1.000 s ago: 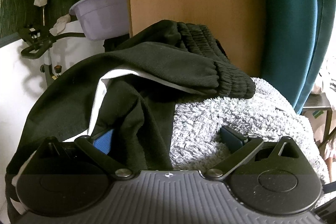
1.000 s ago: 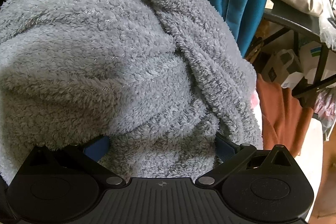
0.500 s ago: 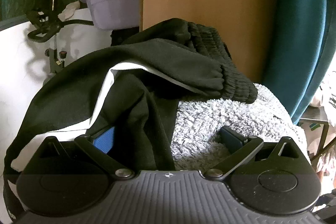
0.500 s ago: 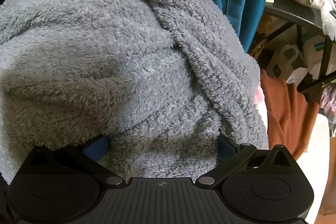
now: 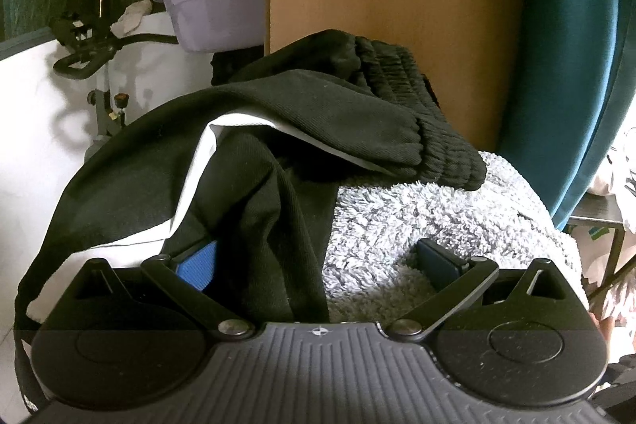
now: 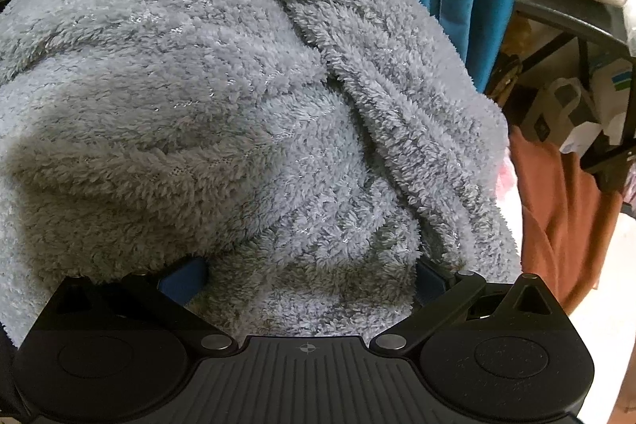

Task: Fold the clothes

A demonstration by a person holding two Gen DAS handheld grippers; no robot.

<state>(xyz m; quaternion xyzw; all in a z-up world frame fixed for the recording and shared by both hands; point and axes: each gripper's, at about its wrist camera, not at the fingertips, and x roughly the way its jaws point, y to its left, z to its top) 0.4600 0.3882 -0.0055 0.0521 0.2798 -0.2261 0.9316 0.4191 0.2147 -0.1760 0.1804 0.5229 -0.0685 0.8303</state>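
A fluffy grey fleece garment (image 6: 246, 114) is heaped in a bulky mound, and the right gripper (image 6: 310, 279) is pressed into its near side with the jaws spread wide and fleece filling the gap between them. On the mound's left side a black sweatshirt (image 5: 278, 130) with ribbed cuffs is draped, and the left gripper (image 5: 318, 261) is held wide apart there, black cloth and grey fleece lying between its blue pads (image 5: 198, 263). Behind the mound a wooden panel (image 5: 397, 6) and a teal curtain (image 5: 568, 26) are seen.
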